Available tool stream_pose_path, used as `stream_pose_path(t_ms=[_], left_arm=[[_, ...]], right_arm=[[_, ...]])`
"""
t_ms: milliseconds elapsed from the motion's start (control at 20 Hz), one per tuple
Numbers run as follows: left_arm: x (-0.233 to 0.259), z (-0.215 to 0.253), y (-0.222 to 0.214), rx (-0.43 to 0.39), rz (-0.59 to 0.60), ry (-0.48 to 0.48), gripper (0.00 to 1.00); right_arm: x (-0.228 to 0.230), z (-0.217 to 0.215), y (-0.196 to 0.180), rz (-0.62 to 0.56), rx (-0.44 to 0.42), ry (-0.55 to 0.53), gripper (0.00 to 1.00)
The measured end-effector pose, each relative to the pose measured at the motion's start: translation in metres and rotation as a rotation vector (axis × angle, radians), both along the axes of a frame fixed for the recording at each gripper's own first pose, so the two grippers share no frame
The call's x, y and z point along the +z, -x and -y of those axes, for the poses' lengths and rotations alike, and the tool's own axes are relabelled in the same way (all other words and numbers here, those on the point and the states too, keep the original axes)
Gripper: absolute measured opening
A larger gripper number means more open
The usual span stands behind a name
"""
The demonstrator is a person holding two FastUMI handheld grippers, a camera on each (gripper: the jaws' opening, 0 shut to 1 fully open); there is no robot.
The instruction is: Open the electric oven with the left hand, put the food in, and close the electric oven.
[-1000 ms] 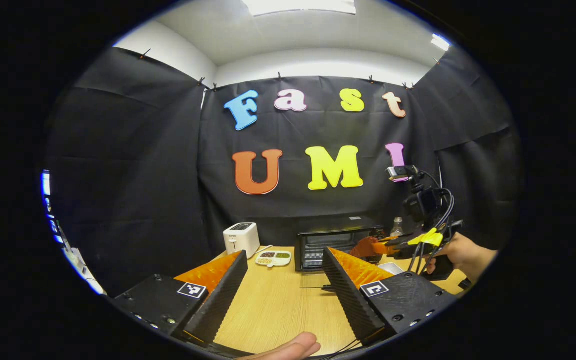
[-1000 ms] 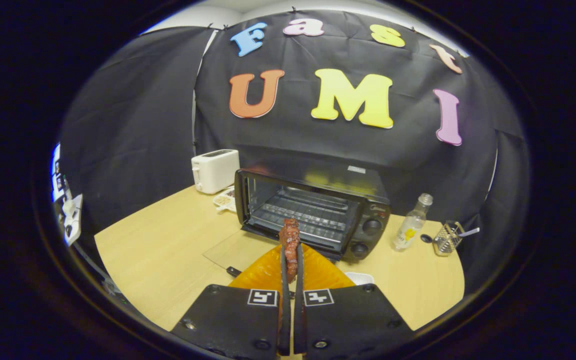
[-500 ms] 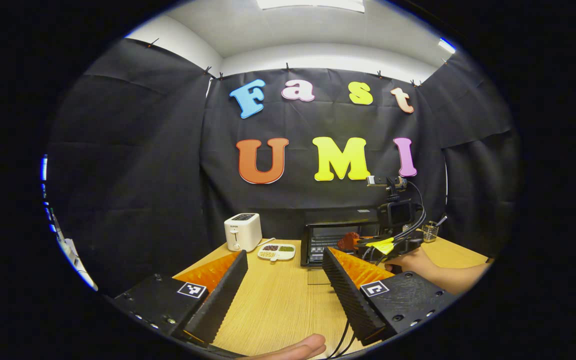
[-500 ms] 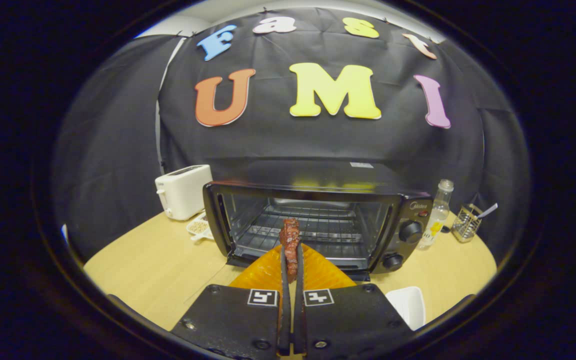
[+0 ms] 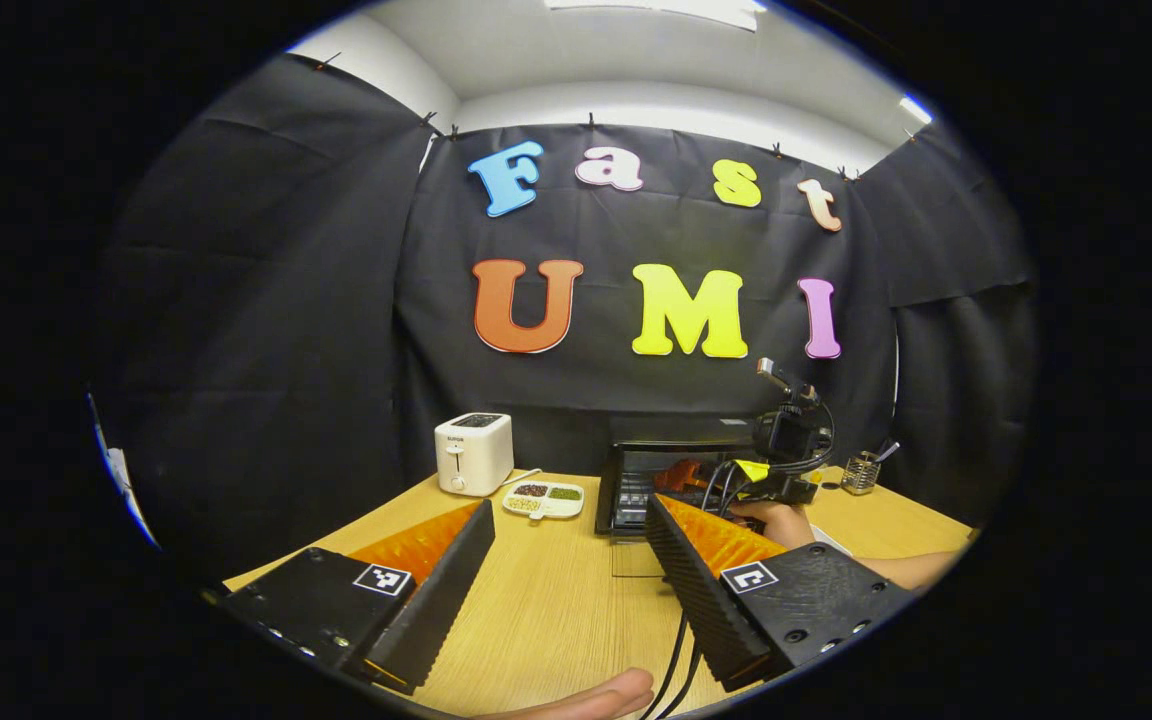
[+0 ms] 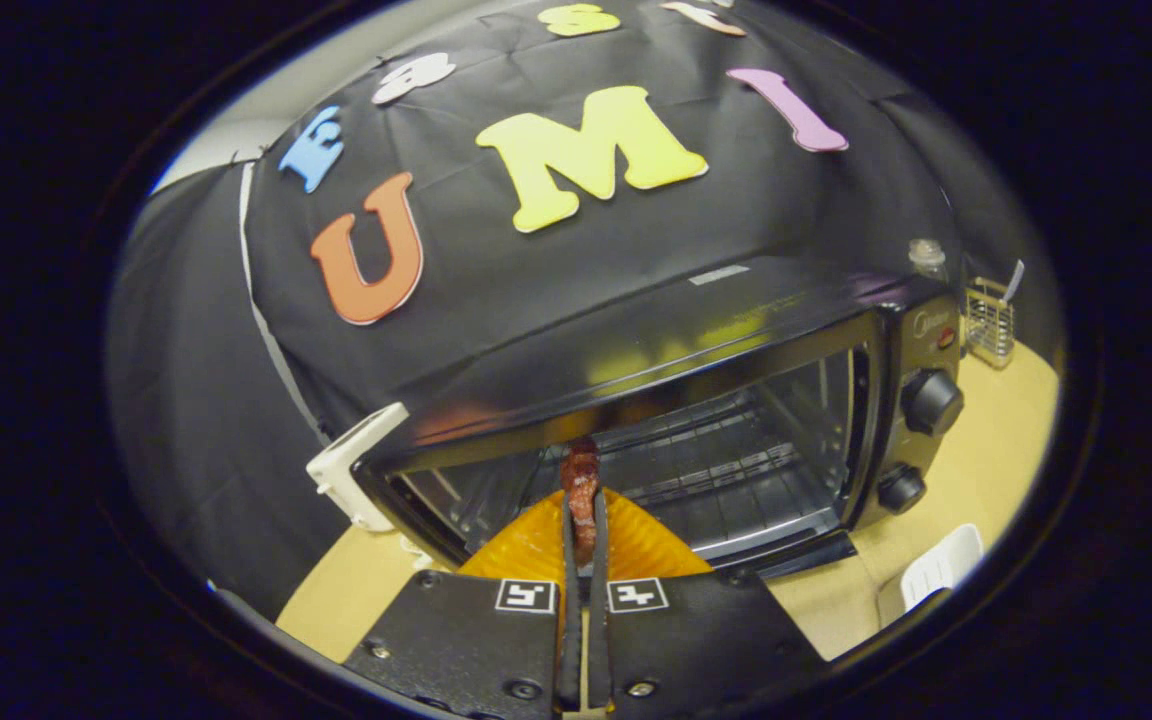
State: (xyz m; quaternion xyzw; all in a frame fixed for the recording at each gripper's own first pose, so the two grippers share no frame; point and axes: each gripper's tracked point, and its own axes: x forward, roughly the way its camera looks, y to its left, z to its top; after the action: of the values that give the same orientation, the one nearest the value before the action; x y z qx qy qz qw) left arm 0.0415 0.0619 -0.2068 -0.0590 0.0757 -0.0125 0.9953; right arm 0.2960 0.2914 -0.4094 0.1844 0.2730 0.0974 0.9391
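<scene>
Toaster [image 6: 351,478] mostly behind oven [image 6: 656,420]; bottle [image 6: 926,255] largely hidden too.

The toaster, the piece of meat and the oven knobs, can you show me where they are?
toaster [image 5: 474,453]: left gripper view, on its front face.
piece of meat [image 6: 581,478]: right gripper view, on its upper end above the fingers.
upper oven knob [image 6: 932,402]: right gripper view, on its round face.

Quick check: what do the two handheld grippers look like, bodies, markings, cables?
Left gripper: black blocky finger bases, each carrying a square black-and-white tag, with ribbed inner faces. Right gripper: matching black bases and tags. Seen from the left gripper view, it carries a top-mounted black camera, yellow tape and black cables.
</scene>
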Motion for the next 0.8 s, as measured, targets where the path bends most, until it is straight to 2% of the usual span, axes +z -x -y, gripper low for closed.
stream_pose_path(t_ms=[300,650,800], left_arm=[[-0.018,0.000,-0.005,-0.017,-0.044,-0.008,0.95],[-0.035,0.009,0.000,-0.027,-0.082,-0.006,0.95],[-0.039,0.013,0.002,-0.033,-0.094,-0.025,0.95]], right_arm=[[-0.027,0.008,-0.024,-0.078,-0.067,-0.144,0.06],[-0.037,0.011,-0.028,-0.071,-0.065,-0.101,0.10],[-0.044,0.019,-0.028,-0.075,-0.069,-0.052,0.16]])
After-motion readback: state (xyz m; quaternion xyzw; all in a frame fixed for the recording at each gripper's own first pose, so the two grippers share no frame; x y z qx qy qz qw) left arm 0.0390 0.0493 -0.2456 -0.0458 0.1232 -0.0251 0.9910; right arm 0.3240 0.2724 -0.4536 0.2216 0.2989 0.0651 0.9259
